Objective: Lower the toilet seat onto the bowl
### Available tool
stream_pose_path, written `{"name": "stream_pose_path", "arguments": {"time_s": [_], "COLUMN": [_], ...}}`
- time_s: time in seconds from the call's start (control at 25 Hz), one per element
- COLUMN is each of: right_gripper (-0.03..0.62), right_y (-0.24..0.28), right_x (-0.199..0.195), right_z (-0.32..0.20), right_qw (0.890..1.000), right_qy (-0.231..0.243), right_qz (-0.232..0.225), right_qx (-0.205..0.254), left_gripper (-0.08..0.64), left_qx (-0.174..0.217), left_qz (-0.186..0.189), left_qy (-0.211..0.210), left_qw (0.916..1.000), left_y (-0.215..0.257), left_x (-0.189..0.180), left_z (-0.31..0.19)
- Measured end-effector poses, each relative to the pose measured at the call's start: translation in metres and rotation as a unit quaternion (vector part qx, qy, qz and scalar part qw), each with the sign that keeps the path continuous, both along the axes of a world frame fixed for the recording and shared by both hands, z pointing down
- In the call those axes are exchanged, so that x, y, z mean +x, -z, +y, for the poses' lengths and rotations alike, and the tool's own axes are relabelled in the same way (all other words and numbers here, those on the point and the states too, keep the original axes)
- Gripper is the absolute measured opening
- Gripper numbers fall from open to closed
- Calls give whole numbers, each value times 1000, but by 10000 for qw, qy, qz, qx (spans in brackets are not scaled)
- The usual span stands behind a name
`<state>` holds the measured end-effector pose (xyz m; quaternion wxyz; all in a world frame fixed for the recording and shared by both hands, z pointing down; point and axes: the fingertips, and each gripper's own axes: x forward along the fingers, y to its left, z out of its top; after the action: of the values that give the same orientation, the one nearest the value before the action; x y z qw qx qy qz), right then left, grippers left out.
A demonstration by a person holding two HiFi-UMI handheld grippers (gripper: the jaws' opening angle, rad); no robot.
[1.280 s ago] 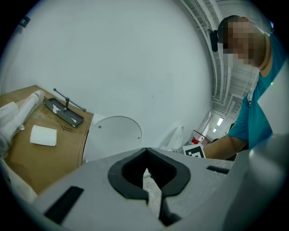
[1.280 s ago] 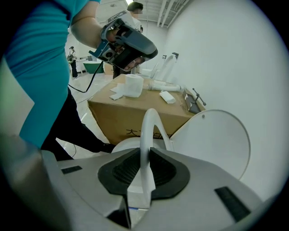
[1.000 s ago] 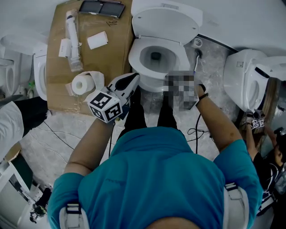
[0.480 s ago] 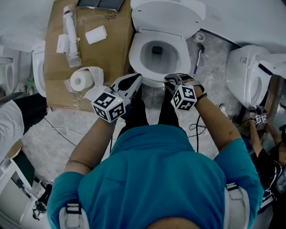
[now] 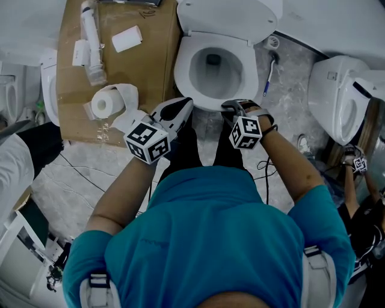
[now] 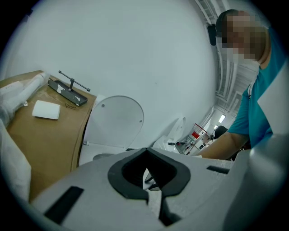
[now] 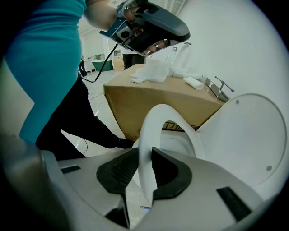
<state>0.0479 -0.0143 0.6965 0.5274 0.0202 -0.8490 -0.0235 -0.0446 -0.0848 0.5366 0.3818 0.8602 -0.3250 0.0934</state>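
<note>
The white toilet [image 5: 212,105] stands at the top middle of the head view with its lid [image 5: 225,18] raised against the wall. The toilet seat [image 7: 156,117] is a white ring, and its front rim runs between my right gripper's [image 7: 145,153] dark pads. It fills the gap and touches both pads. These jaws have just been opening a little with the seat still between them. In the head view the right gripper [image 5: 231,107] is at the bowl's front edge. My left gripper [image 5: 183,103] hangs shut and empty just left of it, apart from the toilet.
A cardboard box [image 5: 114,66] stands left of the toilet, bearing a toilet roll [image 5: 102,103] and small packages. Another white toilet [image 5: 337,90] stands at the right. A thin blue-handled tool [image 5: 269,72] and cables [image 5: 264,171] lie on the floor. A second person [image 5: 12,162] is at the left edge.
Both grippers have sunk a little in front of the bowl, the right one with the seat's rim. The toilet now sits higher in the head view.
</note>
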Motion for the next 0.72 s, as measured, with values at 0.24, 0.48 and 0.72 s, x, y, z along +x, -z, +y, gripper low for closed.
{"name": "stream_pose_path", "arguments": {"time_s": [0.24,0.48,0.72], "right_gripper": [94,101,108], "right_y": [-15,-32,-50], "right_x": [-2,-3,-4], "right_z": [10,19,28], "right_qw": [10000,9998,9996], "right_qy": [40,61,69], "right_qz": [57,108,167], "right_qx": [-46,-128,-233], "left_gripper": [2,2,2], "left_qx": [-64,-151,-215], "left_qz": [26,31,35], "left_qy": [-20,-47,-66], "left_qw": [10000,9999,9997], "left_y": [-8,-19,-28], "left_x": [2,2,3], "left_z": [6,11,15]}}
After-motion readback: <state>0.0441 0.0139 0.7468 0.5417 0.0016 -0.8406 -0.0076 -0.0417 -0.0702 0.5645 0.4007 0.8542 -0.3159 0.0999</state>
